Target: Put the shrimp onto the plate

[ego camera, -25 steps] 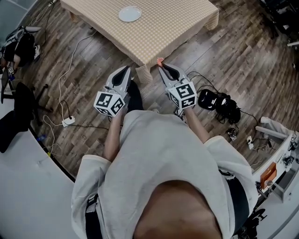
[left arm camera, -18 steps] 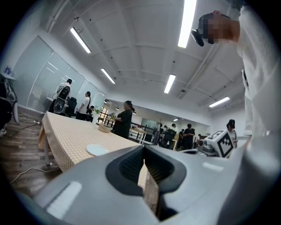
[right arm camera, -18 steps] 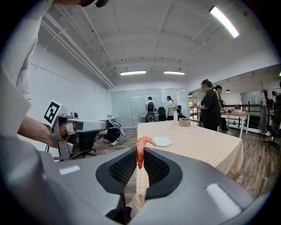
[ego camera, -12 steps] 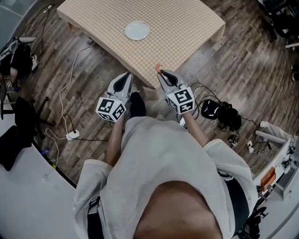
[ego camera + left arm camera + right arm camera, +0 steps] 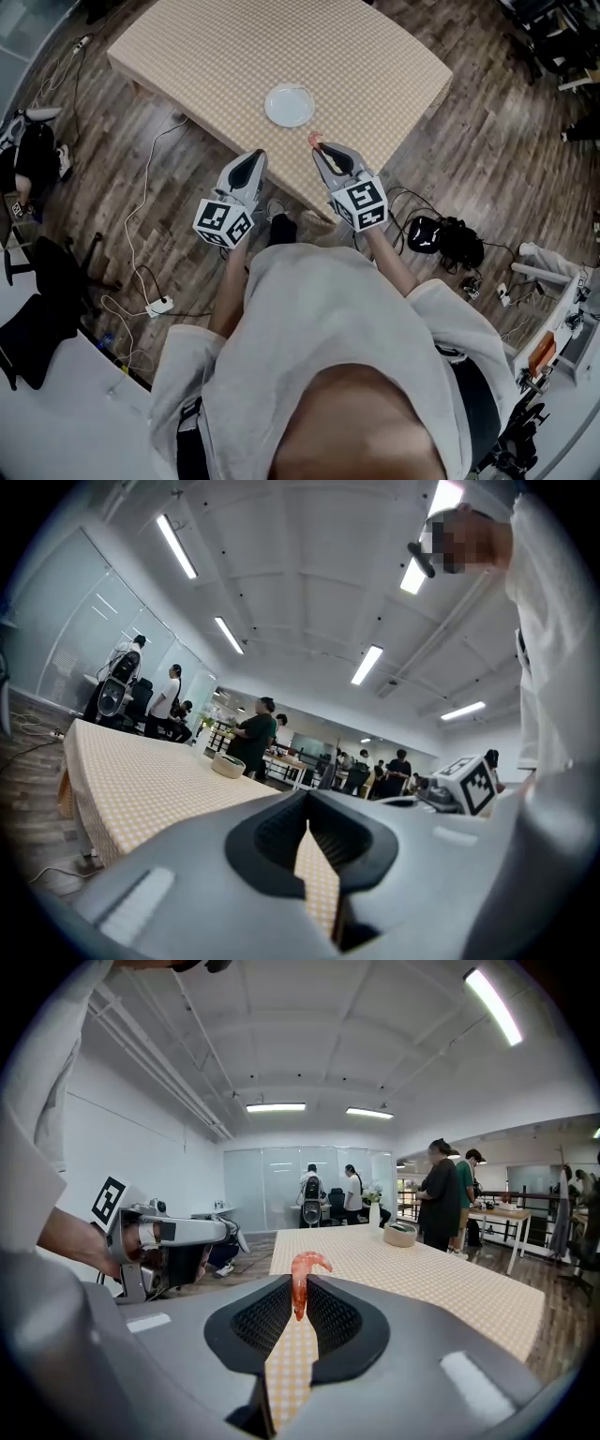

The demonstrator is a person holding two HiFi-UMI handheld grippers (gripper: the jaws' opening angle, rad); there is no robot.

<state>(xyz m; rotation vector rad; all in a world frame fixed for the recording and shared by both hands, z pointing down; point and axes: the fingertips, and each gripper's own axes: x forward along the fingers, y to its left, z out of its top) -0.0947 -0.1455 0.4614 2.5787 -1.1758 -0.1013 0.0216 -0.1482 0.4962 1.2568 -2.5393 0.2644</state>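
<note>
shrimp (image 5: 298, 1290): pink, curled, glossy | plate (image 5: 289, 105): white, round | table (image 5: 234, 56): checked cloth

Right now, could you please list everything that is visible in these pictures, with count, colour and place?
table: one, beige checked cloth, ahead of the person
plate: one, white, on the table near its front edge
shrimp: one, orange-pink, between the right gripper's jaws
bystanders: several, mostly dark clothes, beyond the table
power strip: one, white, wood floor at left
bundle of gear: one, black, floor at right
left gripper: one, grey, jaws together, empty
right gripper: one, grey, closed on the shrimp
</note>
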